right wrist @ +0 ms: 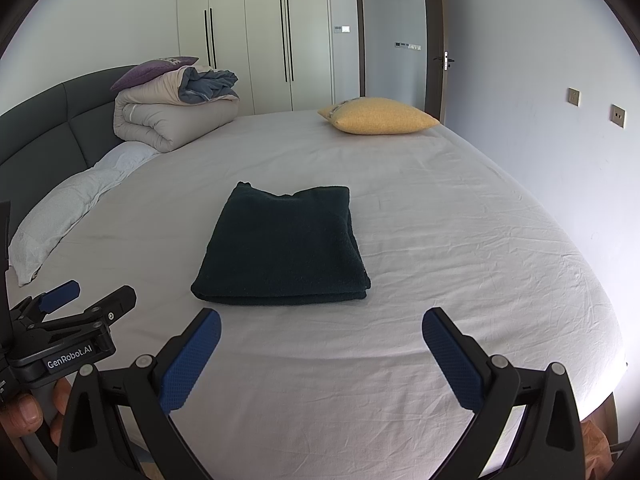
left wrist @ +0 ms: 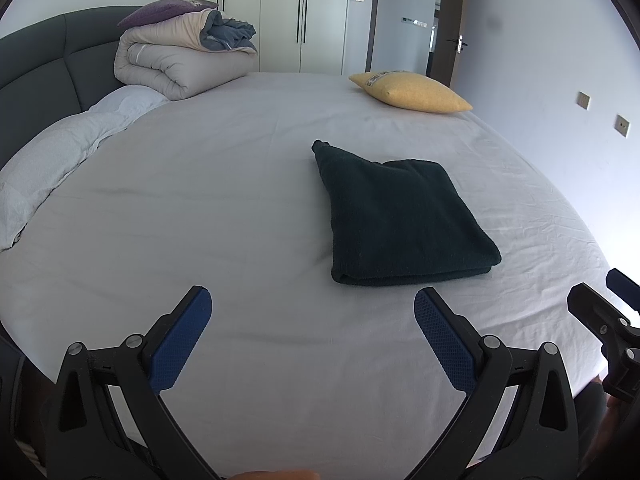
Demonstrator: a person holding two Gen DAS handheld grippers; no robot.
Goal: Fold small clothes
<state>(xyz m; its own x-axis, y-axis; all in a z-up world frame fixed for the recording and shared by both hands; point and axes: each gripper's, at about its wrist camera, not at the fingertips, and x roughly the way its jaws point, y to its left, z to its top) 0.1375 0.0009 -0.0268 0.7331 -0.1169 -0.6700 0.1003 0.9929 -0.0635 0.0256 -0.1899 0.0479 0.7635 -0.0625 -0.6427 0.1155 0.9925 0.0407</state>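
Dark folded garment (right wrist: 282,246) lies mid-bed (right wrist: 440,240), toward the near edge. Left gripper (left wrist: 312,312) and right gripper (right wrist: 322,330) hover near that edge, fingers wide, holding nothing.

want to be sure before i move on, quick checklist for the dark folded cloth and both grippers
1. Left gripper open and holding nothing: ok.
2. Right gripper open and holding nothing: ok.
3. Dark folded cloth lies flat on the bed sheet, clear of both grippers: ok.
4. Fold tidy: mostly ok, near edge stacked evenly, but the far left corner pokes up.
5. Nothing on or against the cloth; yellow pillow and rolled duvet sit far off: ok.
6. Other clothes waiting to be folded: none in view, cannot tell beyond the frame.
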